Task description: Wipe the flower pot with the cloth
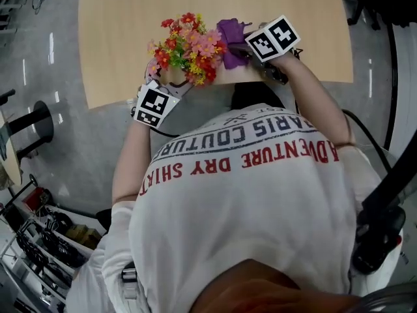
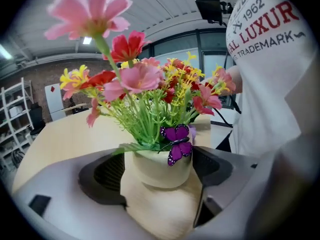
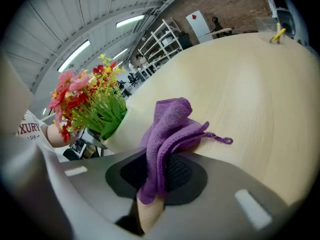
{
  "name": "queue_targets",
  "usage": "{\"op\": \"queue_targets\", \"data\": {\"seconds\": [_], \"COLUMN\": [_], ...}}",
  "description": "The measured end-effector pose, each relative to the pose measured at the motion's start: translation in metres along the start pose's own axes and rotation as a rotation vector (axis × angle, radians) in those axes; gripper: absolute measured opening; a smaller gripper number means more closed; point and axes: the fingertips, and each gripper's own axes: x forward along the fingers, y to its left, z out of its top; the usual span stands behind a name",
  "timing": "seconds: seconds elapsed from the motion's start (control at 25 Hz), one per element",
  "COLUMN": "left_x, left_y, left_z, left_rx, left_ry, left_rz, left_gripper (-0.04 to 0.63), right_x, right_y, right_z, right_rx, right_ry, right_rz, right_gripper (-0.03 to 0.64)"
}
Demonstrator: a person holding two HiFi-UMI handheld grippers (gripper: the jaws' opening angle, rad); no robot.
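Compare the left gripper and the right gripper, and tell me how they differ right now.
The left gripper has its jaws wide apart, pressed on the sides of the cream flower pot. The right gripper has its jaws nearly together, pinching the purple cloth. The left gripper's load is rigid, while the right gripper's cloth hangs folded and limp. Both grippers hold one thing each, close together over the table.
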Motion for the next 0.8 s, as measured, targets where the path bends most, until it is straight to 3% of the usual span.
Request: {"op": "queue_targets", "data": {"seconds": [0.16, 0.28, 0.52, 0.8], "left_x": [-0.011, -0.014, -0.003, 0.007], "left_y": [0.002, -0.009, -0.029, -0.007], "left_z": [0.002, 0.005, 0.012, 0.015], "left_rx": [-0.129, -0.184, -0.362, -0.451], "left_ry": [-0.038, -0.038, -0.052, -0.042], "left_rz": [0.099, 0.161, 0.258, 0.544], "left_gripper": [0.425, 0.448, 0.530, 0.531], "right_x": [-0.019, -0.037, -0.055, -0.068], "right_y": [-0.001, 0.005, 0.029, 0.047], "right_z": [-0.010, -0.024, -0.065, -0.075], "right_rx": [0.035, 0.071, 0.092, 0.098], "right_ry": [-0.115, -0.187, -0.235, -0.287], "right_rz": [-0.051, -0.068, -0.079, -0.080], "right_gripper": [0.054, 0.054, 0.054, 0.054]}}
